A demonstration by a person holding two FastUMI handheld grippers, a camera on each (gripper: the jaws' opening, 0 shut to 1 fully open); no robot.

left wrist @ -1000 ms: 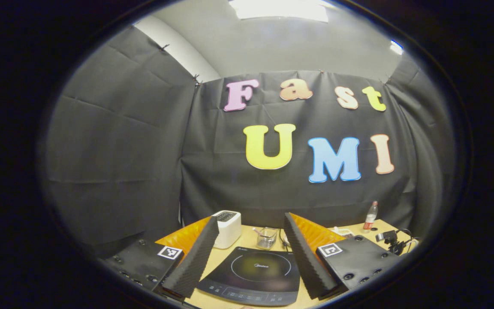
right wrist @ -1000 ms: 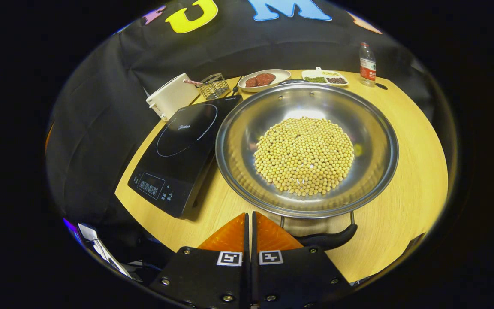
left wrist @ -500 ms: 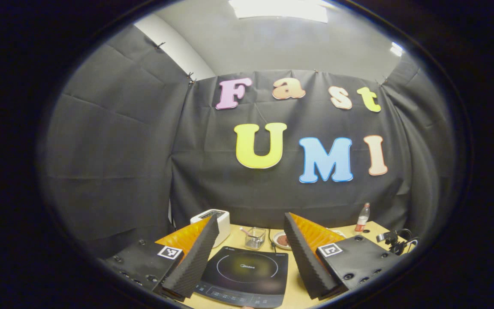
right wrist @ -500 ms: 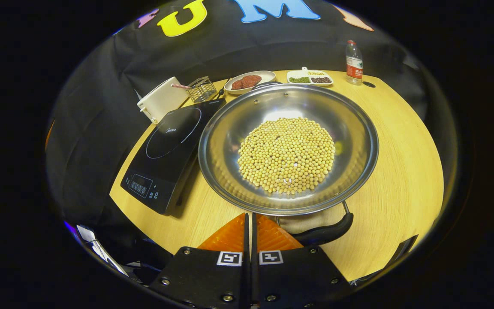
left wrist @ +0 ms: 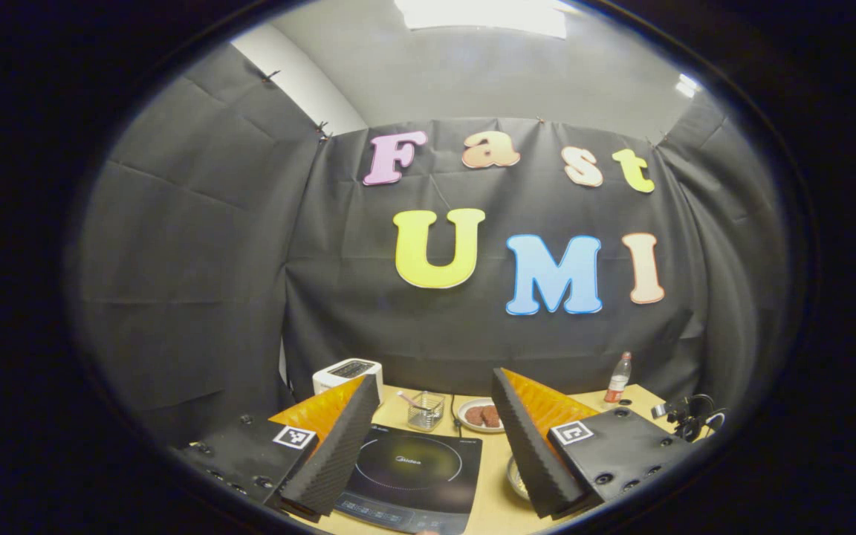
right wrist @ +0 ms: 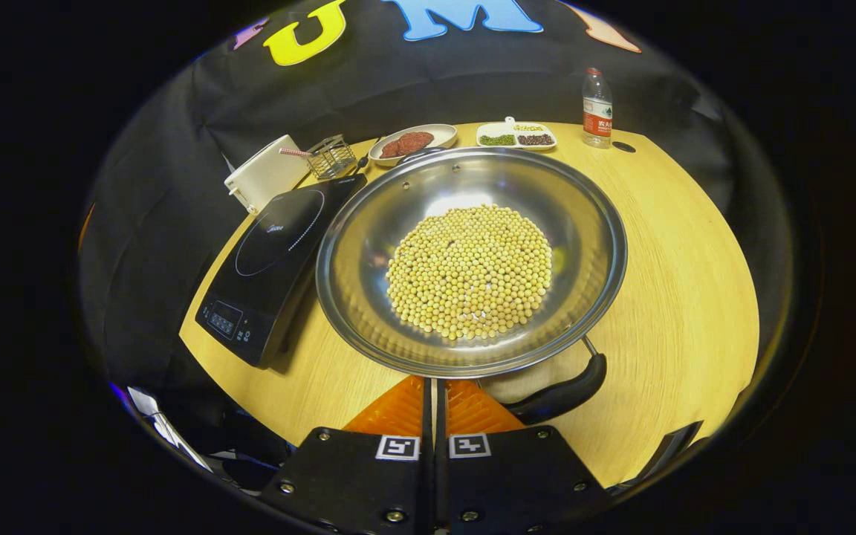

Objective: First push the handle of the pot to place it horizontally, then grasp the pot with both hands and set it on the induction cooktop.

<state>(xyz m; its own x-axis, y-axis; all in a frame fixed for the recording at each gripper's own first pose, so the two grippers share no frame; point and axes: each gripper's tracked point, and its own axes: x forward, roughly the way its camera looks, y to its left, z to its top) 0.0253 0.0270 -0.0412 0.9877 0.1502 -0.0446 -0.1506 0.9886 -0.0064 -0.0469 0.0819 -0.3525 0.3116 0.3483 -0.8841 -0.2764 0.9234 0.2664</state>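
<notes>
In the right gripper view a wide steel pot (right wrist: 368, 223) with yellow beans (right wrist: 470, 271) sits on the wooden table. Its black handle (right wrist: 563, 392) lies at the near rim, slanting up to the right. My right gripper (right wrist: 434, 383) is shut with nothing between its fingers, its tips at the near rim beside the handle's left end. The black induction cooktop (right wrist: 272, 256) lies just left of the pot. In the left gripper view my left gripper (left wrist: 434, 377) is open and held above the cooktop (left wrist: 413, 467). A sliver of the pot's rim (left wrist: 514, 475) shows by its right finger.
Along the table's far edge stand a white toaster (right wrist: 264, 178), a wire basket (right wrist: 330, 156), a plate of brown patties (right wrist: 409, 141), a divided dish (right wrist: 516, 136) and a water bottle (right wrist: 596, 109). A small black clamp device (left wrist: 684, 417) sits at the table's right edge.
The pot has turned: its handle went from level to slanted, right end farther away. The pot and cooktop slid left in the right gripper view. The left gripper drew back, and the pot's rim came into its view.
</notes>
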